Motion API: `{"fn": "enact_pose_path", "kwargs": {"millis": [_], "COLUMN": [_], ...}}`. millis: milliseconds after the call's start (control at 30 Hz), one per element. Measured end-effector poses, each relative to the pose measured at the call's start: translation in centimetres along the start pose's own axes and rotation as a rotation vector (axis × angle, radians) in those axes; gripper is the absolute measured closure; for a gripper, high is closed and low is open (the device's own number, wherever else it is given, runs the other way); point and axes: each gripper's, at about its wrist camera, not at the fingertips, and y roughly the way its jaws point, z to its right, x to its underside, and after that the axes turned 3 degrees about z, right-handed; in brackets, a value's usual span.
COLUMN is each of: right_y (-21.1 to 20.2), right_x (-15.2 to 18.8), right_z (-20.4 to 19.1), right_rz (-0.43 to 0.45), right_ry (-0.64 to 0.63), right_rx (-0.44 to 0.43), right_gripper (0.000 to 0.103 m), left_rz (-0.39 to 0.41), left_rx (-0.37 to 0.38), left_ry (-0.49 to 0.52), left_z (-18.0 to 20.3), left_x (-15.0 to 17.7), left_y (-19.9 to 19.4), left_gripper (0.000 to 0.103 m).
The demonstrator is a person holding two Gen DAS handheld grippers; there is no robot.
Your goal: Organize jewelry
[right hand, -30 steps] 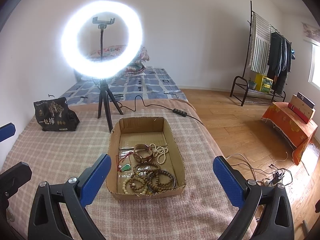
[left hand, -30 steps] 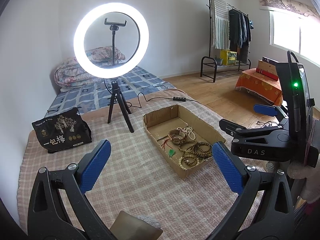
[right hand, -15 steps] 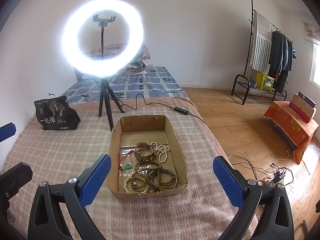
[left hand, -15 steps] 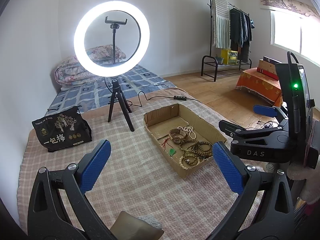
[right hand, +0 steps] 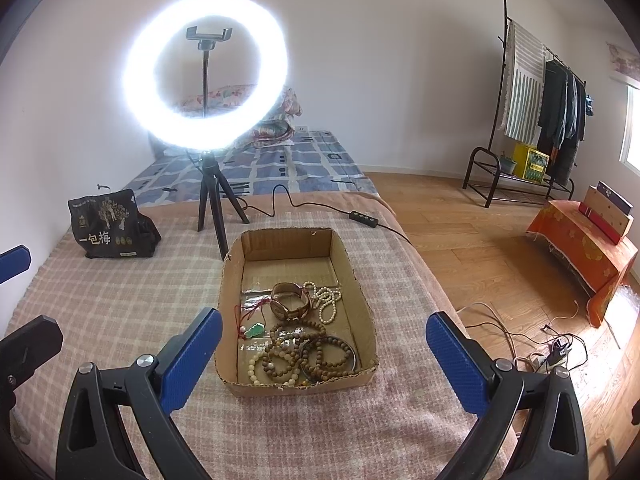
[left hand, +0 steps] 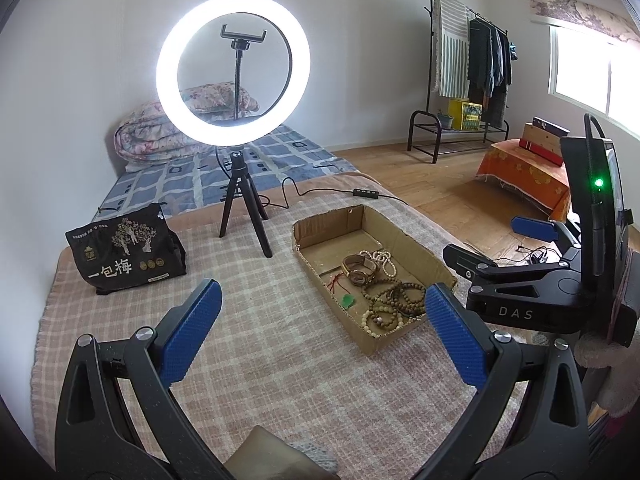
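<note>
Left wrist view: my left gripper (left hand: 322, 330) stands wide and empty; the jewelry (left hand: 380, 288) lies heaped in the cardboard tray (left hand: 404, 236), centre-right. "DAS" marks my right gripper (left hand: 492, 236); the black bag (left hand: 124, 254) reads "一包梅". Right wrist view: my right gripper (right hand: 324, 354) stands wide and empty before the tray. This fits gathering finished or sorting pending.

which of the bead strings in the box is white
The small-beaded pearl strand, lying right of the watch mid-box; the other bead strings nearer the front are brown or cream.
</note>
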Motion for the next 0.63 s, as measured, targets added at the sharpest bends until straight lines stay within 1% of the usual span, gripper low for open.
{"fn": "enact_pose_path", "kwargs": {"millis": [433,633], "right_y": [0.25,0.33], "right_x": [0.07,0.08], "right_z": [-0.17,-0.13], "right_rz": [-0.013,-0.019], "right_ry": [-0.006,-0.001], "right_rx": [-0.011,-0.013], "right_gripper": [0.000,0.000], "left_rz": [0.000,0.013], "left_rx": [-0.001,-0.013], "left_ry": [-0.004,0.005], "left_z": [-0.12,0.04], "left_x": [-0.05,-0.20], "left_y": [-0.10,-0.16], "left_gripper": [0.000,0.000]}}
